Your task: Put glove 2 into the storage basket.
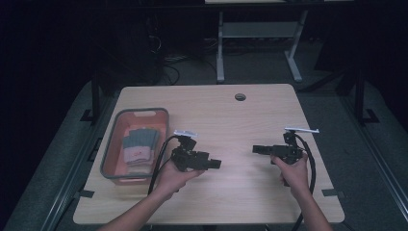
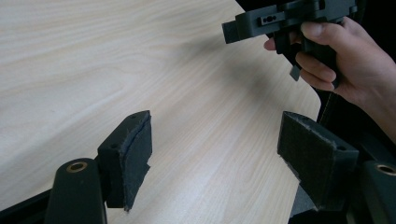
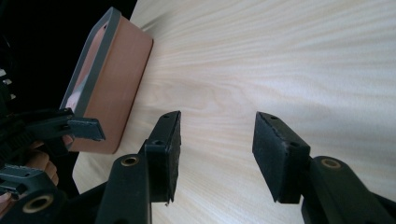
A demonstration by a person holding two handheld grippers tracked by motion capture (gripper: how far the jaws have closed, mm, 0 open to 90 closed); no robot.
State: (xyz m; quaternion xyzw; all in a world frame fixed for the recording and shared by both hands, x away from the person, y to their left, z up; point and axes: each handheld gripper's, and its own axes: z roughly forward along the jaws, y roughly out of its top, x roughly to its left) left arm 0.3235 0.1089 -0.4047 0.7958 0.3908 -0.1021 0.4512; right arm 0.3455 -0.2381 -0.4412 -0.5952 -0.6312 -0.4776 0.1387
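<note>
From the high view, a person's two hands hold tongs over a bare wooden table (image 1: 250,115), the left gripper (image 1: 217,164) and right gripper (image 1: 256,149) pointing at each other across the middle, both empty. A grey-rimmed orange bin (image 1: 108,159) sits at the table's left edge, its long axis running away from the person, with folded cloths (image 1: 138,147) stacked inside; it lies just behind the left hand (image 1: 174,175), well apart from the right hand (image 1: 291,171), so the left looks the nearer for any reach into it. In the left gripper view, the jaws stand wide apart with only tabletop between them, and the right gripper (image 2: 231,31) faces in from the upper right. In the right gripper view, the jaws are likewise released and grasp nothing; the bin (image 3: 116,88) stands ahead and to the left, beyond the left gripper (image 3: 88,129), its side wall facing the camera.
</note>
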